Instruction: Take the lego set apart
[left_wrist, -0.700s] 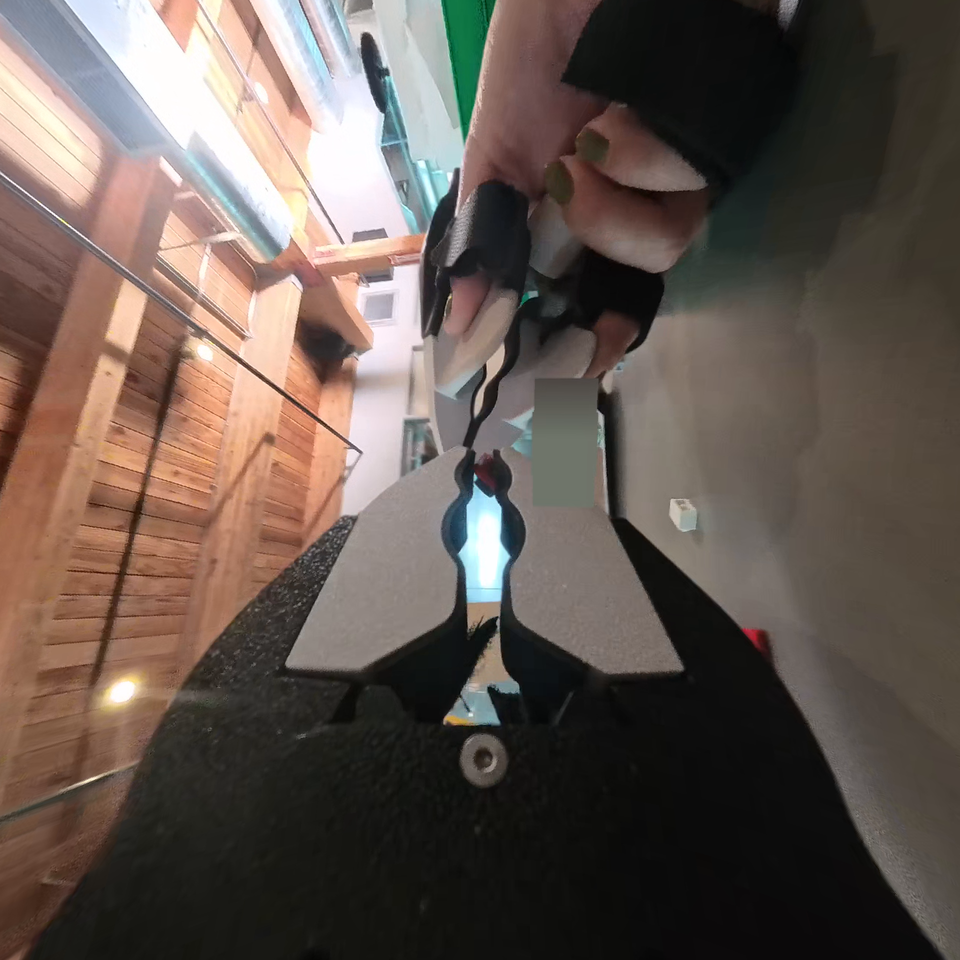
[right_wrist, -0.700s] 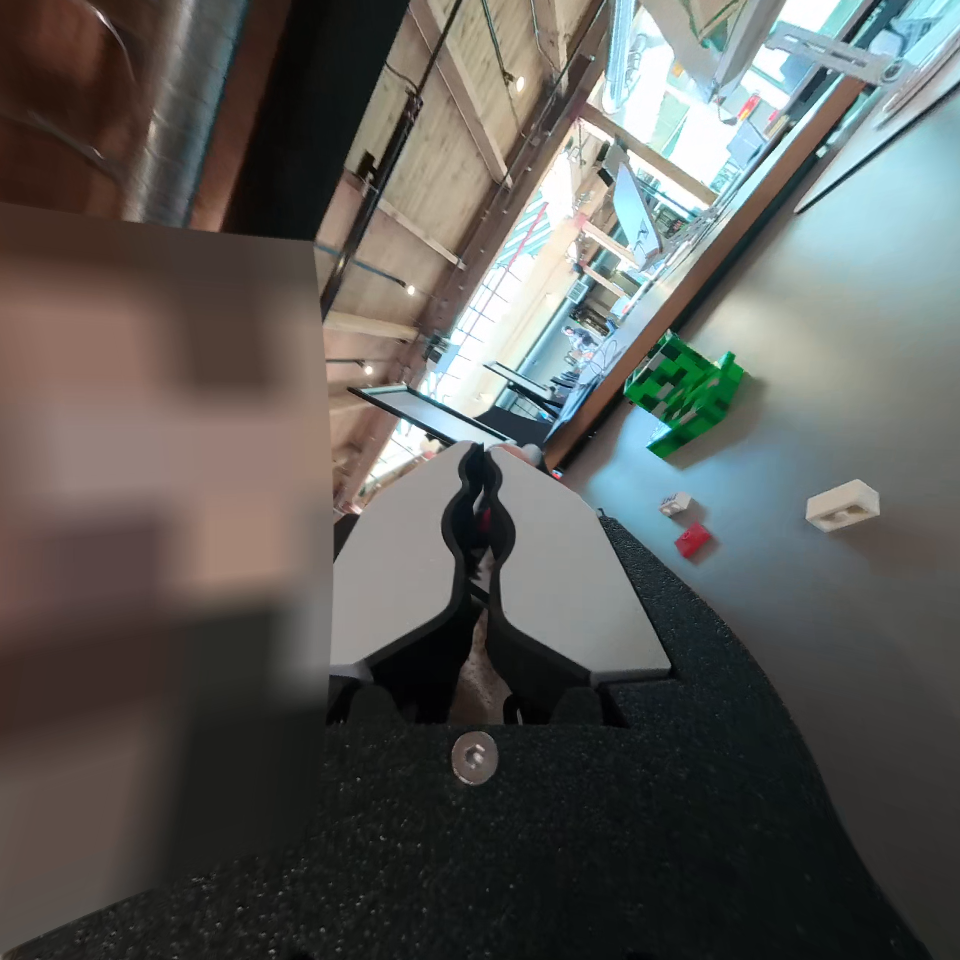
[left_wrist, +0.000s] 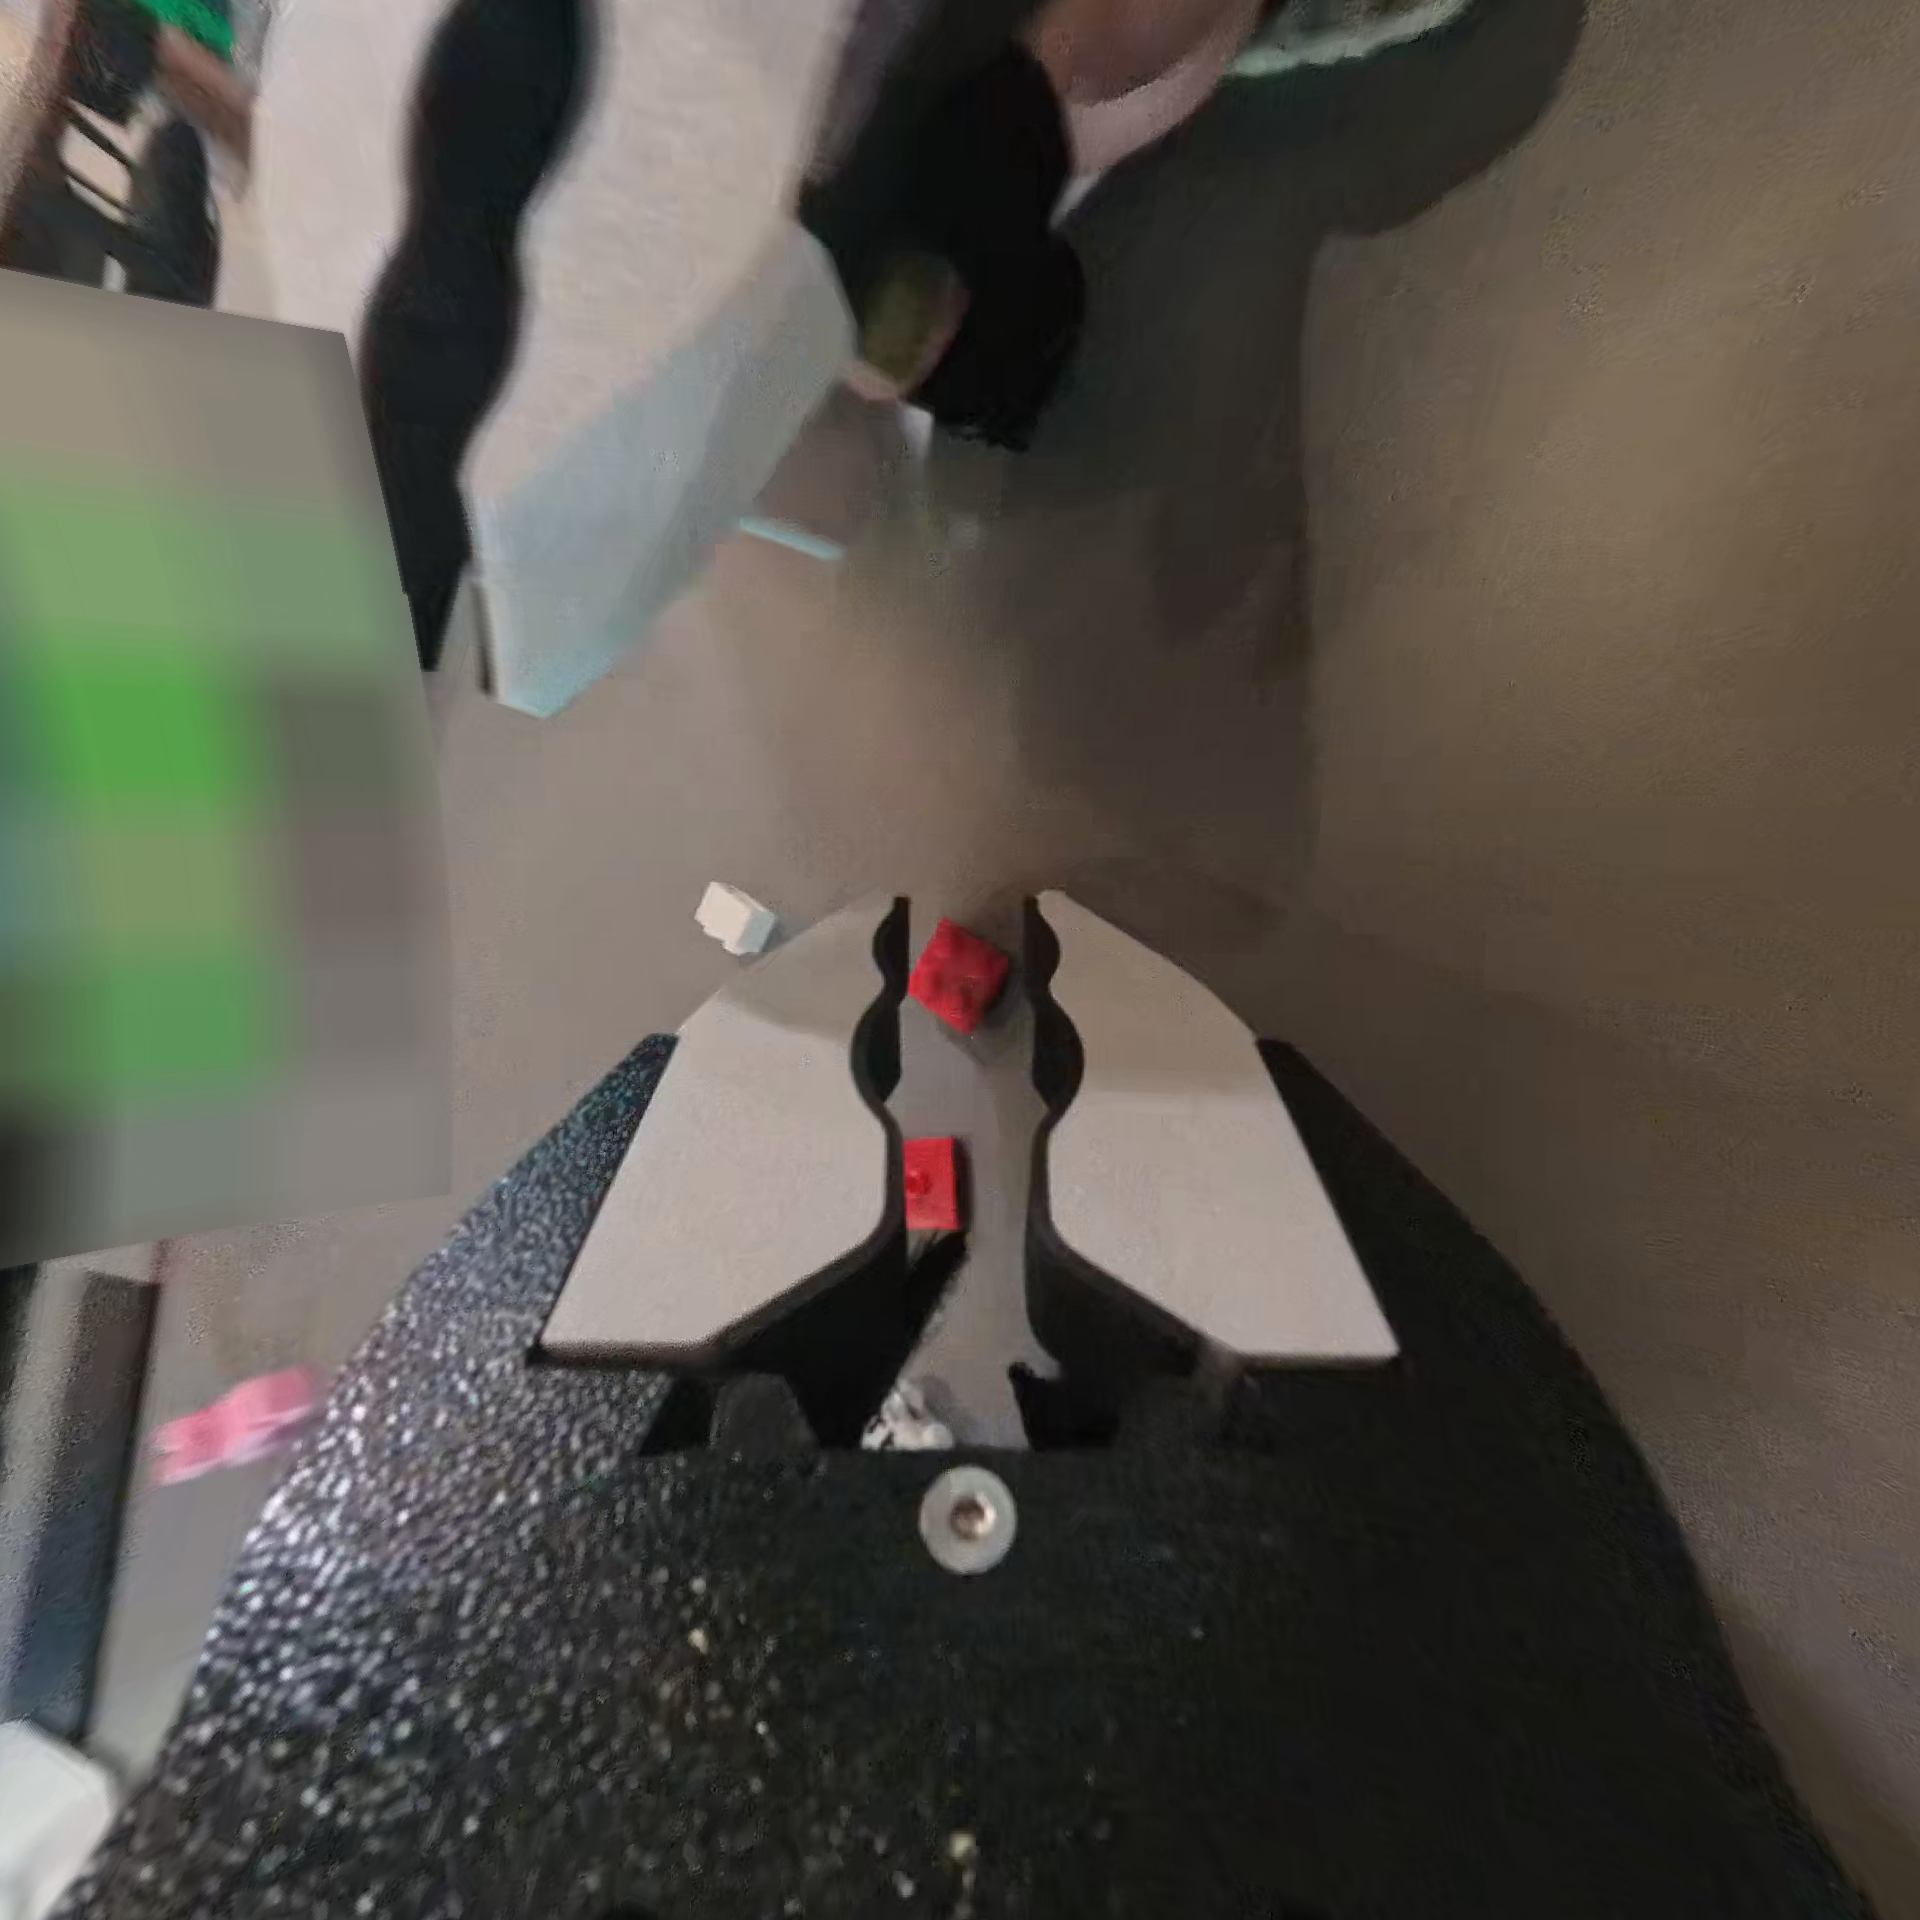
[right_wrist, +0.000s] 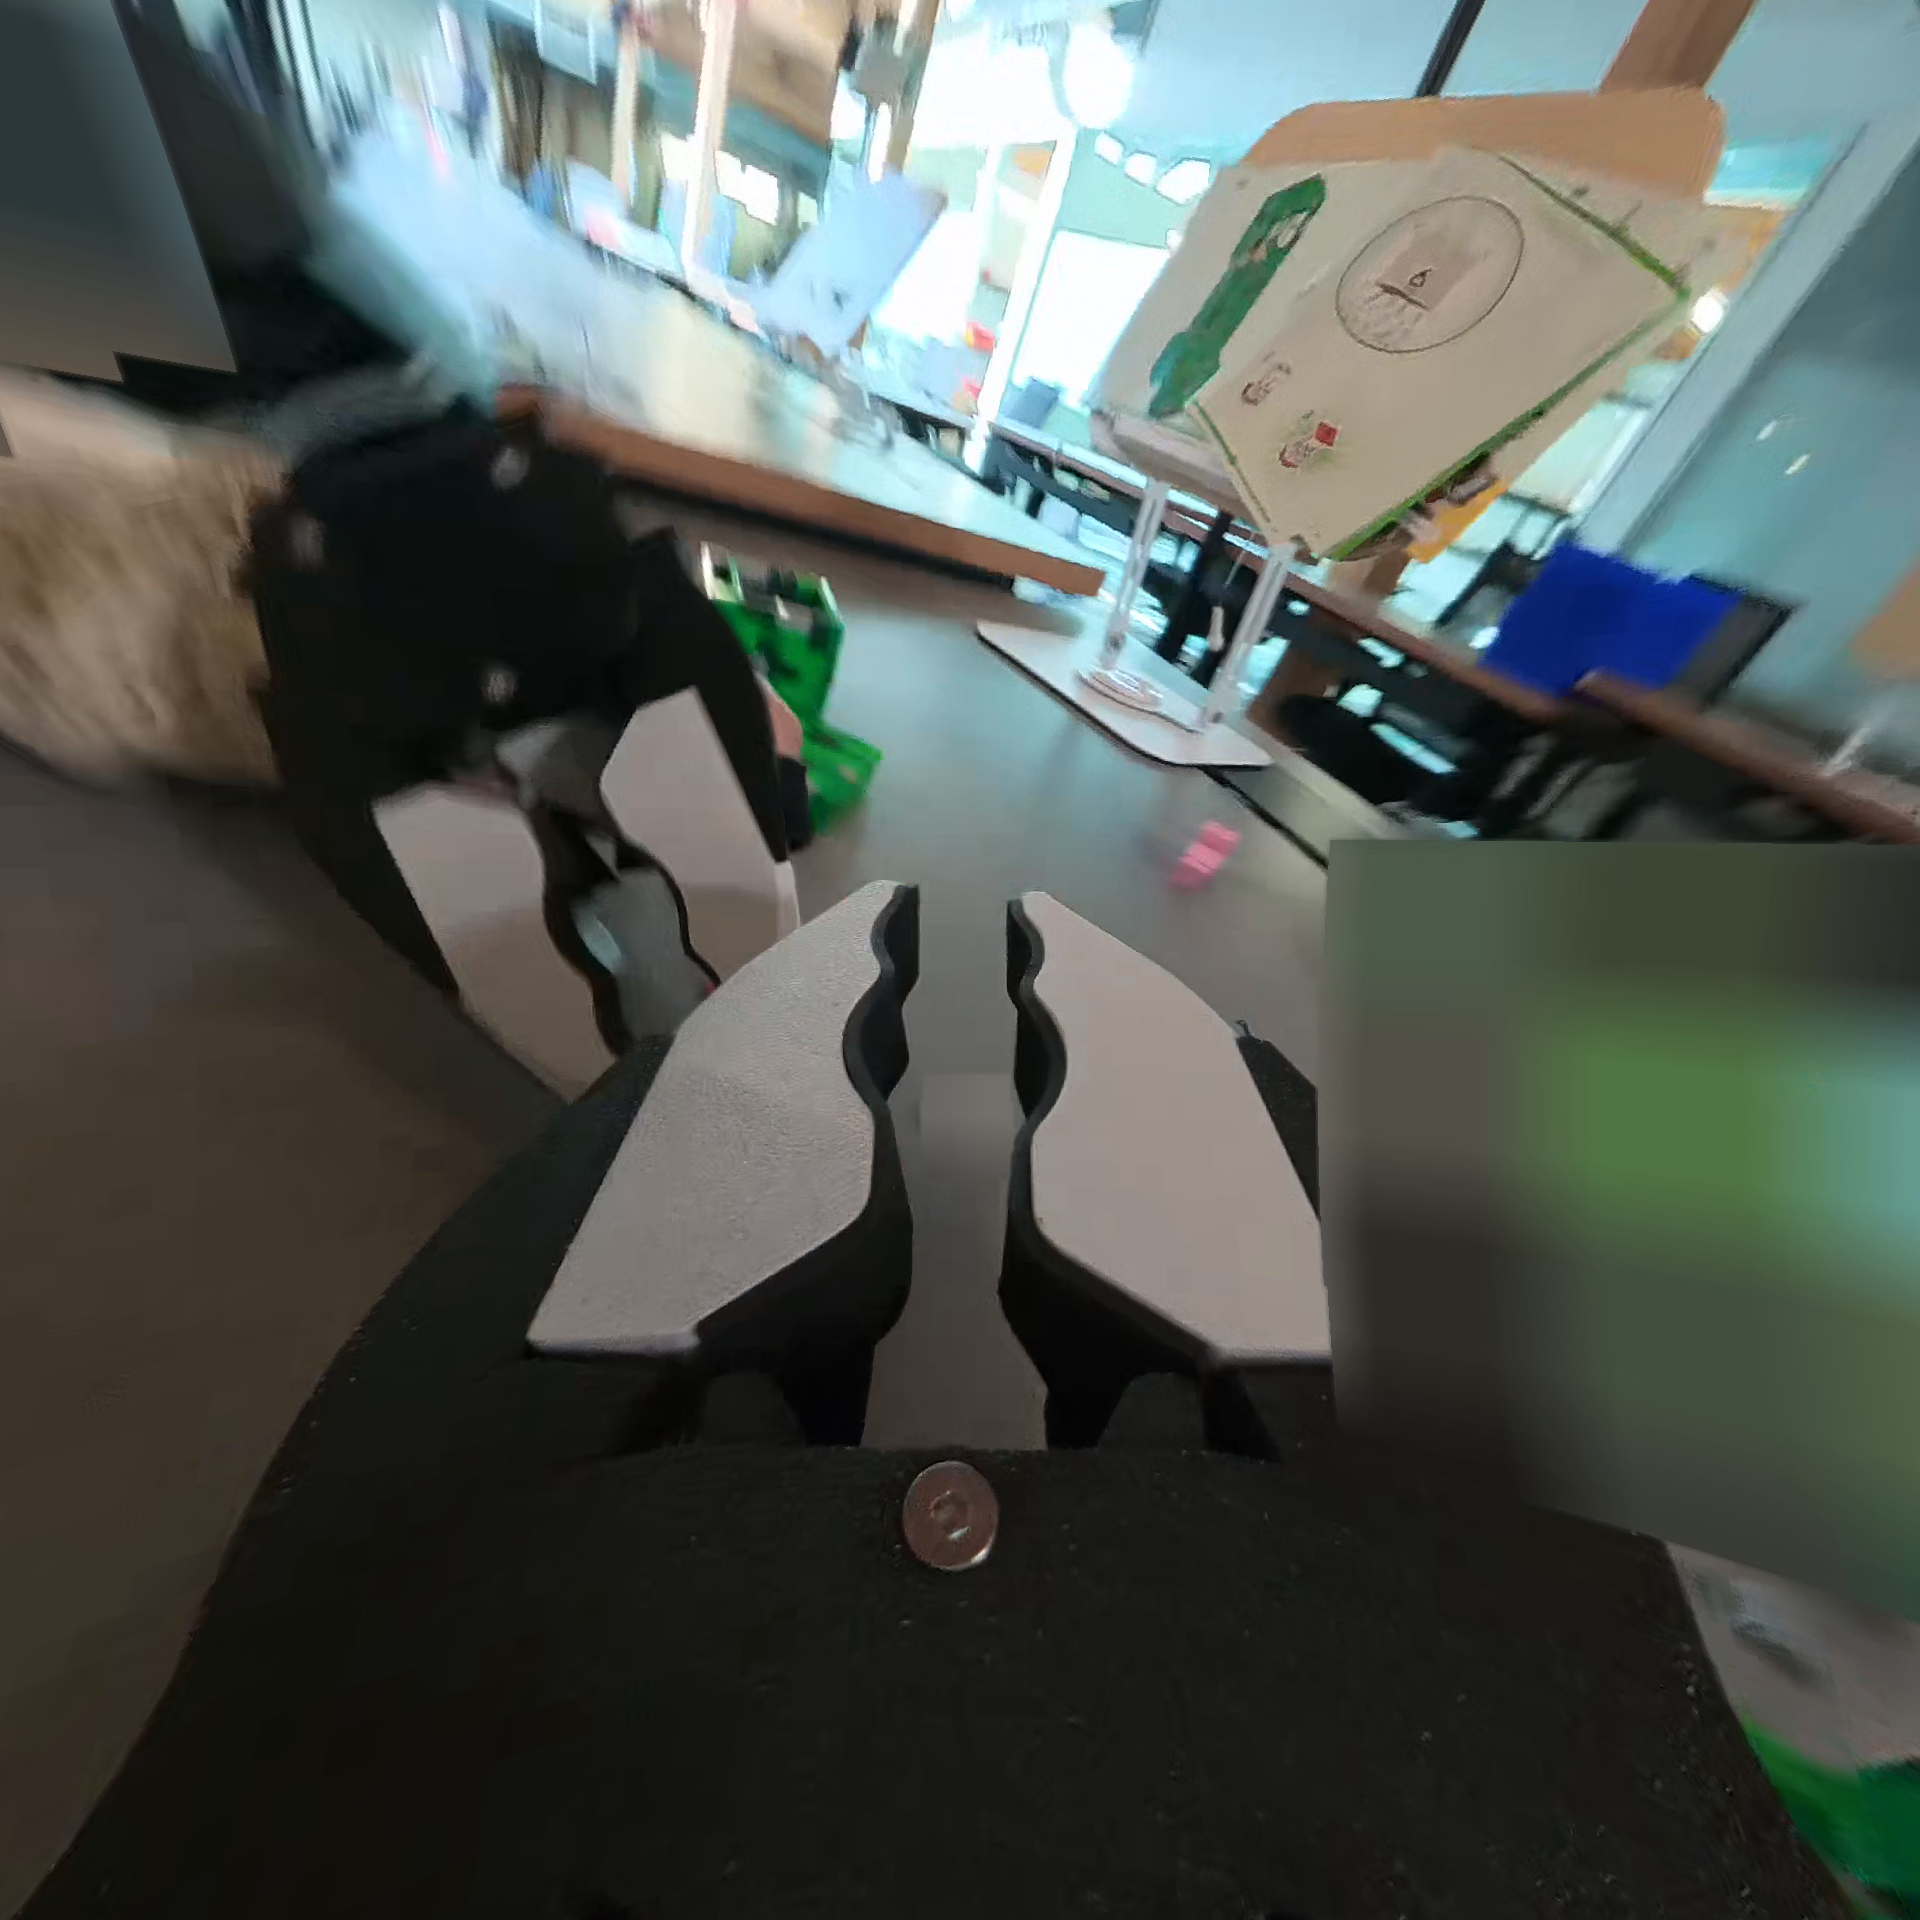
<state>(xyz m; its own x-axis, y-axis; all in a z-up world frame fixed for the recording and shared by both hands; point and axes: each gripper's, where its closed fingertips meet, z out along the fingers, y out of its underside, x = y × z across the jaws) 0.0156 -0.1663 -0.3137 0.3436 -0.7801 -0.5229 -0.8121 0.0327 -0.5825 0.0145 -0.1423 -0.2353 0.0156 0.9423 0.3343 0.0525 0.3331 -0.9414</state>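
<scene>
Both my left tongs (left_wrist: 961, 914) and right tongs (right_wrist: 961, 904) gape empty; two red bricks (left_wrist: 958, 975) lie on the table (left_wrist: 1558, 935) between the left fingers, apparently released.

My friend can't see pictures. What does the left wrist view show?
The open left gripper points down at a grey table, with two small red bricks lying between its fingers. A white brick lies nearby, and the blurry right gripper is above.

Two bricks (left_wrist: 957, 975) on table (left_wrist: 1558, 935) between left tongs (left_wrist: 961, 914); third brick (left_wrist: 735, 917) left.
</scene>
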